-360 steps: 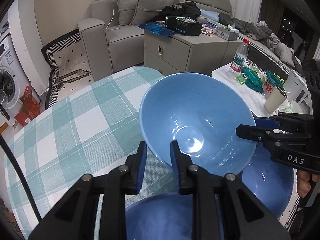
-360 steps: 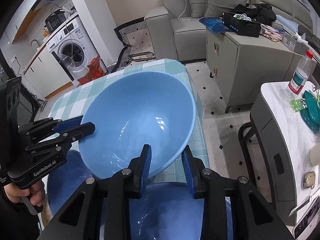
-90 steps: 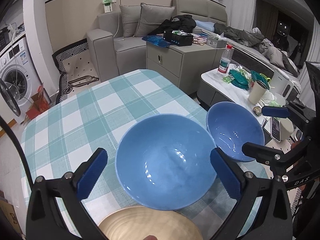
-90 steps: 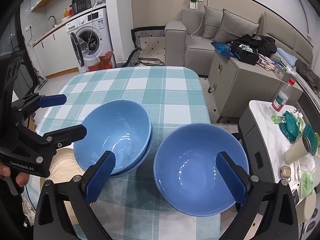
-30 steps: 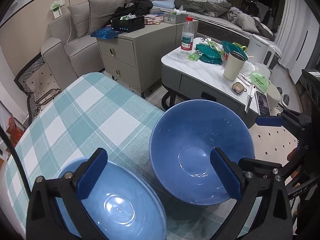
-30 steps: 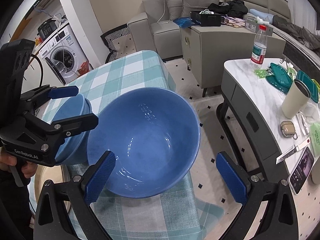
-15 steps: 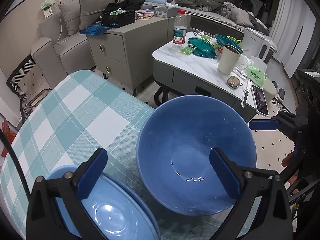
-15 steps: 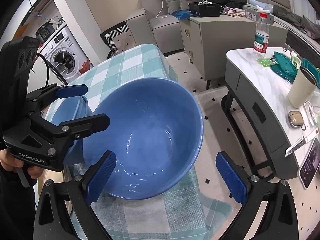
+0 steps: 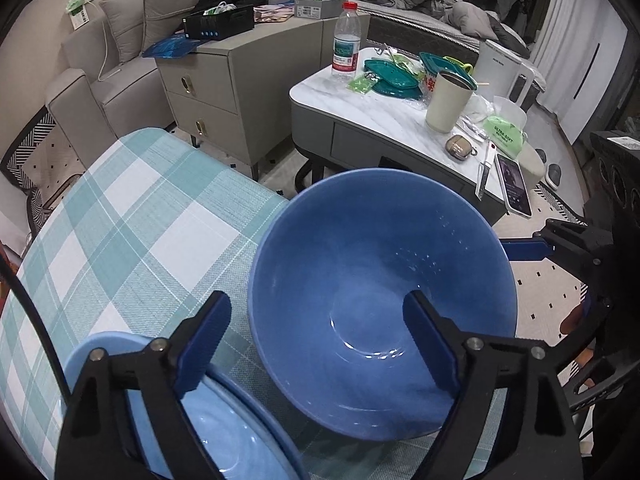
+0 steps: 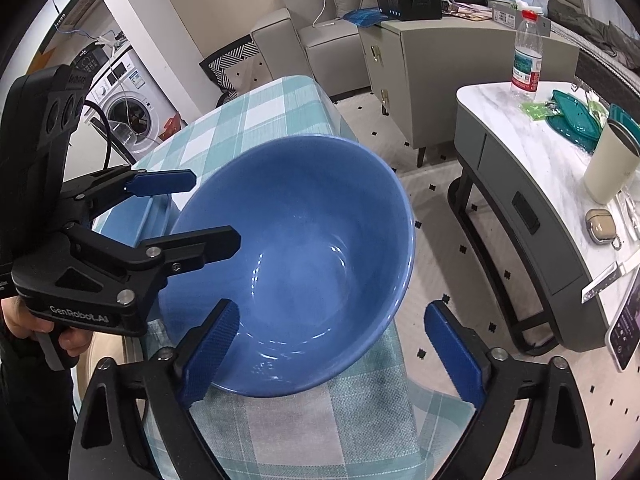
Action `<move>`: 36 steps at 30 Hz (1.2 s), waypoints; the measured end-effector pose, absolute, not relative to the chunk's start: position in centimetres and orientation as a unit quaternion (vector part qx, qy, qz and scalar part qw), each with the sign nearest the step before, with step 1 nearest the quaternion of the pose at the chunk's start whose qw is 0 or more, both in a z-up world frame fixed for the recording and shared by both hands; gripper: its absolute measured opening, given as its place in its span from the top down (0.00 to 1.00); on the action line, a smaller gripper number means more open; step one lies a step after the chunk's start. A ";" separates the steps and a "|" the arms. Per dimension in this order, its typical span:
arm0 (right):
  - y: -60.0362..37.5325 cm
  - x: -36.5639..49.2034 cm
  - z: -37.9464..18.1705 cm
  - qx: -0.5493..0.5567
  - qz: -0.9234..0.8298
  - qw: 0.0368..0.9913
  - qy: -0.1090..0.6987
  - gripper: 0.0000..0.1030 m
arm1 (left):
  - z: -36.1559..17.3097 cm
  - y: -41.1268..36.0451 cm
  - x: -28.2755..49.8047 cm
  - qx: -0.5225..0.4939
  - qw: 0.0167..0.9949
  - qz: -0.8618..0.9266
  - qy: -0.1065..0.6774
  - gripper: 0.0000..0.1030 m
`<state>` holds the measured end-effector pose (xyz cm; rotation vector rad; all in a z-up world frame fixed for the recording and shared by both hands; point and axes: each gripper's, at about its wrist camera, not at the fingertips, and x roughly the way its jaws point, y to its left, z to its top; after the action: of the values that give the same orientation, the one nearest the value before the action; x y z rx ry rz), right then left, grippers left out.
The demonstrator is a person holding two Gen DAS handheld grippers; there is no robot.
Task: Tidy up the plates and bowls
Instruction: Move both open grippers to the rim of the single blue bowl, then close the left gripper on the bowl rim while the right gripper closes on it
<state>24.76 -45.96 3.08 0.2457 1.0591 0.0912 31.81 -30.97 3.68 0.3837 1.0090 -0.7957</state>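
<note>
Glossy round dark blue bowl (image 9: 380,300) sits on woven checked tablecloth (image 9: 132,216); left gripper (image 9: 316,340) and right gripper (image 10: 332,344) closing, spread astride its rim, not pressing.

Counted two blue bowls on the checked tabletop (image 9: 132,216): one dark blue bowl (image 9: 376,304) and one lighter blue bowl (image 9: 208,432) beside it. On the marble side table (image 9: 400,108) there was one water bottle (image 9: 346,46), one cream tumbler (image 9: 448,100), one phone (image 9: 514,188) and one earbud case (image 9: 460,146).
</note>
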 end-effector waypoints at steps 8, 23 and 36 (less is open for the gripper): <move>-45.7 24.2 2.5 0.119 0.056 0.852 0.507 0.21 | 3.3 -30.9 31.6 0.182 0.778 -0.368 0.475 0.28; -45.4 23.7 2.9 0.113 0.053 0.852 0.508 0.42 | 3.4 -30.4 31.3 0.181 0.781 -0.357 0.480 0.44; -46.1 23.7 3.0 0.115 0.031 0.853 0.509 0.54 | 3.5 -30.3 31.1 0.175 0.782 -0.350 0.484 0.50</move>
<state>23.66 -46.14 3.04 0.2425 1.0704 0.0646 31.09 -30.31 3.54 0.3786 1.0448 -0.7565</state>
